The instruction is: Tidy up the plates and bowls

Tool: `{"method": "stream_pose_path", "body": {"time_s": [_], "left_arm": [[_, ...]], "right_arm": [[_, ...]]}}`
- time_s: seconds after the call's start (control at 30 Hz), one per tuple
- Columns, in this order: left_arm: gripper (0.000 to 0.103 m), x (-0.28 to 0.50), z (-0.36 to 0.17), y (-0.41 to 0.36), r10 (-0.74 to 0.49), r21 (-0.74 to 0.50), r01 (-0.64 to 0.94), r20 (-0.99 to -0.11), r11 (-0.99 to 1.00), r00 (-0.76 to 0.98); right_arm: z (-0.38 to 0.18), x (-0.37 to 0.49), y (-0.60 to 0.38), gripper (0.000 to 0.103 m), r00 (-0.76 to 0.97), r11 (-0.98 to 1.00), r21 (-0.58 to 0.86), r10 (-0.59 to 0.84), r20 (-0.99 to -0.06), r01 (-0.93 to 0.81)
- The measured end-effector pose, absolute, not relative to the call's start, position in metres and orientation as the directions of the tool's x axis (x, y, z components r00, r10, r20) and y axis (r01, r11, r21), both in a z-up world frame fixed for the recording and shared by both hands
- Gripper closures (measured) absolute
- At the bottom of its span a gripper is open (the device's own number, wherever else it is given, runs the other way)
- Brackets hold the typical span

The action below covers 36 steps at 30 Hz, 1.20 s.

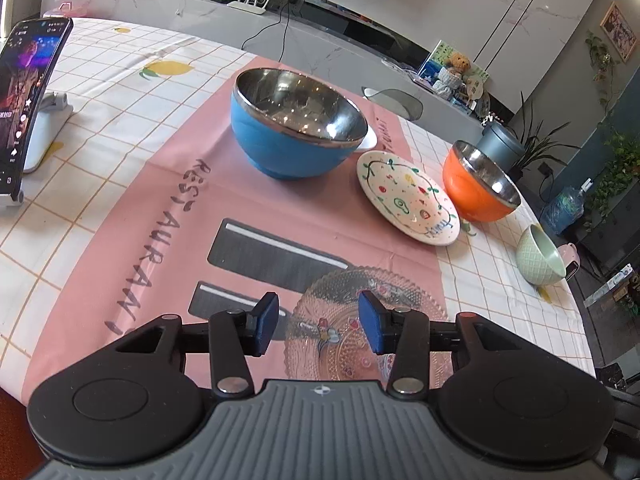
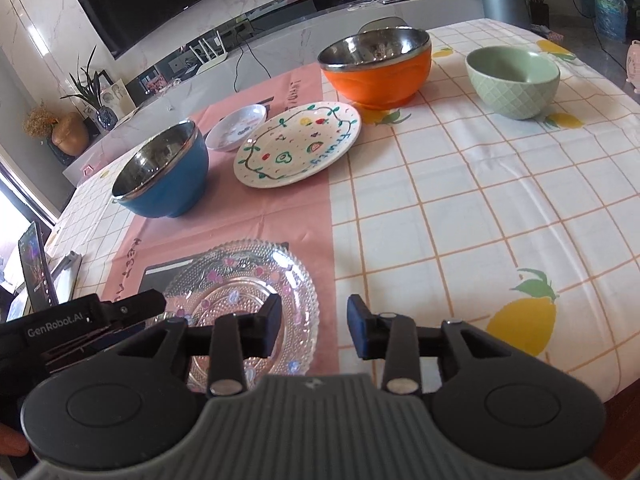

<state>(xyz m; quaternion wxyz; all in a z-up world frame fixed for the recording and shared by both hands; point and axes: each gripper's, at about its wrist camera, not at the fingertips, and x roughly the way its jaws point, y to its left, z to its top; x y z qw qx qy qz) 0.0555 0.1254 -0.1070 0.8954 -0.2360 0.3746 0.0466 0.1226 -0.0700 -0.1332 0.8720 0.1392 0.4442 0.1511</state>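
A clear patterned glass plate (image 1: pixel 340 340) lies on the pink mat at the near edge, also in the right wrist view (image 2: pixel 240 292). My left gripper (image 1: pixel 319 322) is open and empty just above its near left part. My right gripper (image 2: pixel 313 328) is open and empty over the plate's right rim. Further back stand a blue steel-lined bowl (image 1: pixel 280 140) (image 2: pixel 168 184), a white painted plate (image 1: pixel 408 196) (image 2: pixel 298 142), an orange steel-lined bowl (image 1: pixel 476 192) (image 2: pixel 380 72) and a green bowl (image 1: pixel 540 260) (image 2: pixel 514 80). A small white dish (image 2: pixel 238 126) sits behind the blue bowl.
A phone on a stand (image 1: pixel 28 92) stands at the table's left side, also in the right wrist view (image 2: pixel 36 272). The left gripper's body (image 2: pixel 88 324) shows at the lower left of the right wrist view. The checked tablecloth (image 2: pixel 460 220) stretches to the right.
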Motion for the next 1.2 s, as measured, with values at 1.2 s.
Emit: {"method": "stream_pose_path", "body": {"time_s": [1.2], "left_arm": [[0.054,0.206,-0.139,0.120,-0.248,-0.564,-0.323,-0.711,0.760,0.658]], "right_arm": [[-0.153,0.268,-0.088,0.057,0.602,0.875,0.483,0.403,-0.689,-0.034]]}}
